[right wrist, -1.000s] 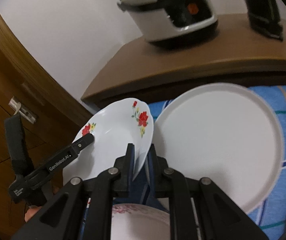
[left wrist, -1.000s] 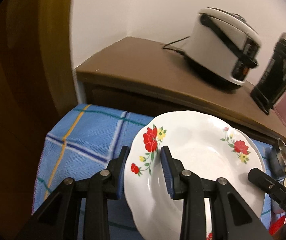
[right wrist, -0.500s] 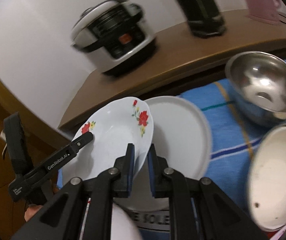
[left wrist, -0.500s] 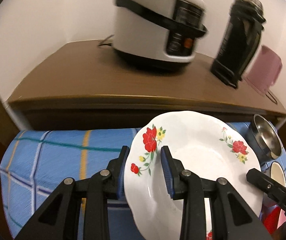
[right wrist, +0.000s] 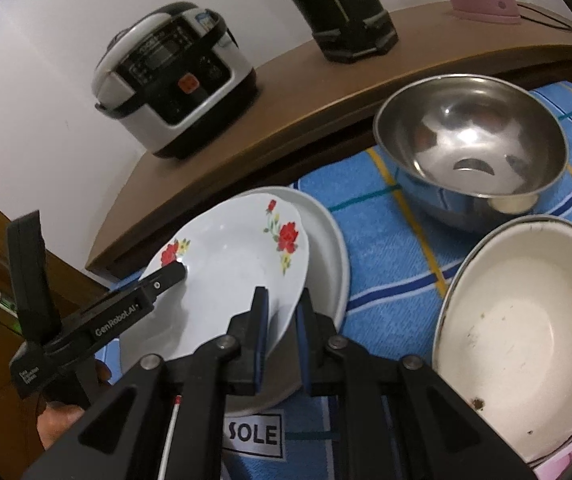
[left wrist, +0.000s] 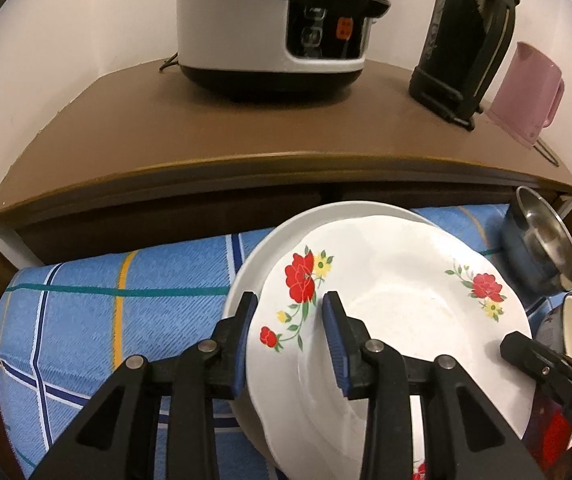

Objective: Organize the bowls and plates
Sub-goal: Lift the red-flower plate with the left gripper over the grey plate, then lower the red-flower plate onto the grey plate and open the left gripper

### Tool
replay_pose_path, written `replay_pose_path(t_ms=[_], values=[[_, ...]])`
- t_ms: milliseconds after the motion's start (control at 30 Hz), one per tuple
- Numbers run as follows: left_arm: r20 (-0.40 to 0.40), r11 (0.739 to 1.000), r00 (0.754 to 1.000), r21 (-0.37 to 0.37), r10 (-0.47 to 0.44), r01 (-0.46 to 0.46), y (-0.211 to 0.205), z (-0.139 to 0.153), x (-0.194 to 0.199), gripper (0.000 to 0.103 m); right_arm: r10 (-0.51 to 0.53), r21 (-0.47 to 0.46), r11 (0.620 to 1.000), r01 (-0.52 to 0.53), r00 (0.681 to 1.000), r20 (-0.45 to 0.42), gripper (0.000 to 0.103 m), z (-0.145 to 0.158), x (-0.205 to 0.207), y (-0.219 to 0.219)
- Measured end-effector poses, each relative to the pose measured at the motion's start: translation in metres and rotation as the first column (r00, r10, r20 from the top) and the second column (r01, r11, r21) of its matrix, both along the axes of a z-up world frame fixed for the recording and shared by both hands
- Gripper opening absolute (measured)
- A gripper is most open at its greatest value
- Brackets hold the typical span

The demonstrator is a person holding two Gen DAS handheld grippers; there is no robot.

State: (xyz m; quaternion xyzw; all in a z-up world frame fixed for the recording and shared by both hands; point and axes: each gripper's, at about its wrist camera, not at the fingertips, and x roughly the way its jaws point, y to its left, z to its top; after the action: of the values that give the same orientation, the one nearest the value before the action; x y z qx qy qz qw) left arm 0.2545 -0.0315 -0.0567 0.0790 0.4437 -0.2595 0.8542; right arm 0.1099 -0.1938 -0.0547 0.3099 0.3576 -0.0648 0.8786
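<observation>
Together we hold the flowered plate over the plain white plate on the blue cloth: left gripper and right gripper each clamp its rim, beside the steel bowl

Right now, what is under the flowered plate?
A plain white plate on the blue checked cloth lies under the flowered plate; only its rim shows, the middle is covered.

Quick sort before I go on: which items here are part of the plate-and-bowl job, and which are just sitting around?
Job: flowered plate, plain white plate, steel bowl, cream enamel bowl.

Bystanders: rice cooker, black flask, pink jug.
</observation>
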Motion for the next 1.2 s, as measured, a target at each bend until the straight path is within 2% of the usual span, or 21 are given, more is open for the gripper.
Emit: replay_pose_path(t_ms=[167,300,467,500,567,633,733,833,933,1200], values=[[0.007,1.000,1.000,0.017,-0.006,0.005,-0.001,-0.003,-0.002,0.039,0.000,-0.031,1.000,0.000,1.000,0.006,0.014,-0.004,0.002,0.004],[0.016,0.999,1.000,0.034,-0.013,0.013,-0.006,-0.006,-0.004,0.041,-0.001,-0.055,0.998,0.000,1.000,-0.026,0.015,-0.010,0.006,0.007],[0.047,0.996,0.999,0.085,-0.024,0.020,-0.009,-0.004,-0.010,0.042,-0.009,-0.097,0.995,0.007,1.000,-0.022,0.017,-0.011,0.005,0.012],[0.047,0.996,0.999,0.086,-0.023,0.019,-0.008,-0.003,-0.011,0.042,-0.009,-0.104,0.995,0.006,1.000,-0.023,0.018,-0.011,0.005,0.013],[0.048,0.997,0.999,0.082,-0.014,0.010,-0.005,0.000,-0.013,0.042,-0.001,-0.116,0.993,-0.002,1.000,-0.029,0.029,-0.011,0.006,0.015],[0.052,0.998,0.999,0.069,-0.004,0.001,0.000,0.006,-0.014,0.042,-0.005,-0.131,0.991,0.004,1.000,-0.007,0.047,-0.006,0.004,0.018],[0.056,0.998,0.998,0.051,0.019,-0.022,0.010,0.018,-0.017,0.044,-0.021,-0.189,0.982,0.029,0.999,0.044,0.052,0.008,0.000,0.023],[0.069,0.999,0.997,0.021,0.045,-0.047,0.025,0.033,-0.025,0.045,-0.030,-0.193,0.980,0.048,0.995,0.094,0.060,0.022,-0.009,0.022],[0.076,0.997,0.994,-0.005,0.079,-0.079,0.042,0.045,-0.035,0.045,-0.009,-0.180,0.983,0.032,0.992,0.127,0.062,0.031,-0.018,0.022],[0.139,0.978,0.968,0.002,0.207,-0.209,0.085,0.065,-0.087,0.045,0.093,-0.179,0.982,-0.063,0.982,0.165,0.062,0.033,-0.063,0.037]])
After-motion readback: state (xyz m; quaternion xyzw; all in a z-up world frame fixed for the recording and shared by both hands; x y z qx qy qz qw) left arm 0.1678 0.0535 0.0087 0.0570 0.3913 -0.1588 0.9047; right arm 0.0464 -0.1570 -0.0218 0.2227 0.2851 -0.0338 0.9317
